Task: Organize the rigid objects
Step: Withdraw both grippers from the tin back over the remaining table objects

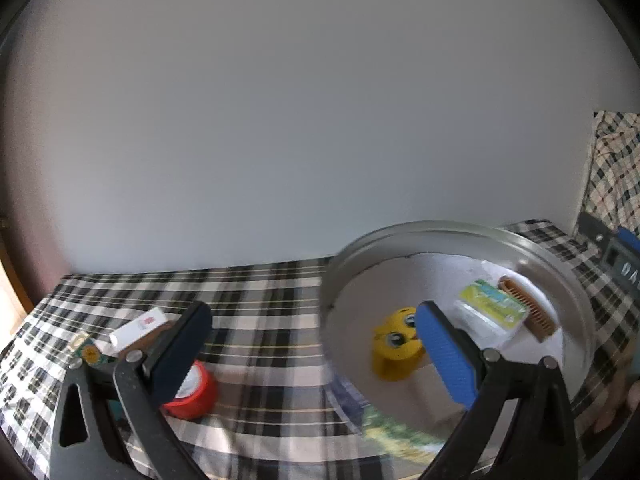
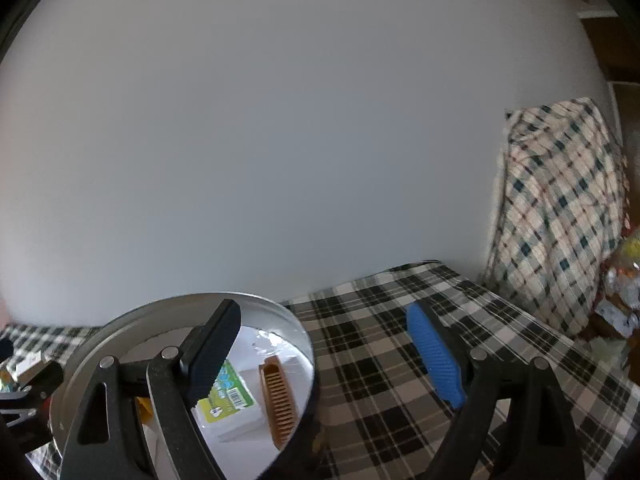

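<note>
A checked cloth (image 1: 260, 300) is spread over the tabletop, and a round metal tray (image 1: 560, 276) is set on it near the pale wall. Inside the tray, a yellow toy with big eyes (image 1: 394, 346) is seen toward the near left, a white box with a green and yellow label (image 1: 490, 308) lies beside it, and a brown comb (image 1: 528, 310) rests just against the far edge of that box.

The left gripper (image 1: 314, 350) is held above the cloth at the tray's left edge, its jaws spread wide and nothing between them. Behind its dark finger, a red roll of tape (image 1: 196, 394) sits on the cloth outside the tray. Farther left, a small white box with red print (image 1: 138, 330) lies on the cloth, with a small green item (image 1: 90, 356) next to it; what that item is cannot be told.

The right gripper (image 2: 326, 352) is held over the tray's right rim, its jaws likewise released and empty. Through this view the comb and the labelled box are seen lying side by side in the tray, touching. A plaid cloth (image 2: 560, 208) is draped over something at the right, beyond the tabletop.
</note>
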Tool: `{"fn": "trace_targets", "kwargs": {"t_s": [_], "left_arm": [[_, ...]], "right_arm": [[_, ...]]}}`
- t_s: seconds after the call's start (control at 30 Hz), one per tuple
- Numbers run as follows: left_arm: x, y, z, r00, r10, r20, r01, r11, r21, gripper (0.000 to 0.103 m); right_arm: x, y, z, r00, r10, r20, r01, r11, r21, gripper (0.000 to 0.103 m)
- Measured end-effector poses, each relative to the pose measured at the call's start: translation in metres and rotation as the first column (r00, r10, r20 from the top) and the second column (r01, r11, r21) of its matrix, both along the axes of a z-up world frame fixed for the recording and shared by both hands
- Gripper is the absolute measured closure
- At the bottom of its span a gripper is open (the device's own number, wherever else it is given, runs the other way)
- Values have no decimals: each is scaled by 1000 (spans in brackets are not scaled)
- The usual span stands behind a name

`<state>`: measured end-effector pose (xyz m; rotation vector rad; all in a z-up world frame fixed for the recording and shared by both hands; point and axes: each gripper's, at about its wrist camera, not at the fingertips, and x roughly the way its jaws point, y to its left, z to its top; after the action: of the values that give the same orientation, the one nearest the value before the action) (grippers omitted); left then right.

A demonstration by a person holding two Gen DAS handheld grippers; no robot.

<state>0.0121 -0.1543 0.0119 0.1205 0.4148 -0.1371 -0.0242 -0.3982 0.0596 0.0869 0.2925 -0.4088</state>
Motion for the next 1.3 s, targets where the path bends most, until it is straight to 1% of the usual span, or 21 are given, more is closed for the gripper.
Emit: {"fn": "trace_targets", "kwargs": {"t_s": [0.07,0.2,0.3,0.47,0.57,0.73,0.93,1.13,1.3], "left_arm": [[-3,10,-1,1000,20,17,-20,1000,3,1],[-5,23,-3,999,41,22,-41,999,20,1],[-7,32,-4,999,45,25,-45,999,19,1],[-8,39,-9,999,39,32,-41,998,49,1],[-10,47,-9,999,26,33,-27,999,30,1],[-13,55,-9,999,16,31,-17,1000,22,1],[-18,64,-9,999,1,35,-2,1000,28,1],[-17,77,-10,1000,6,18,-6,1000,8,1],[-17,86,-10,1000,8,22,-9,1000,16,1]], "right_arm": [[-7,-2,1,999,-24,33,23,1000,8,16],[-23,2,4,990,-73,122,74,997,-4,16],[-26,8,3,985,-95,144,96,995,1,16],[-29,23,1,987,-110,118,117,992,-48,16],[-41,27,2,983,-126,134,132,990,-41,16],[-61,35,3,977,-143,156,149,988,-29,16],[-69,55,4,976,-139,170,153,985,-74,16],[-69,78,3,980,-110,164,127,987,-94,16],[-62,97,-1,987,-75,144,86,994,-73,16]]}}
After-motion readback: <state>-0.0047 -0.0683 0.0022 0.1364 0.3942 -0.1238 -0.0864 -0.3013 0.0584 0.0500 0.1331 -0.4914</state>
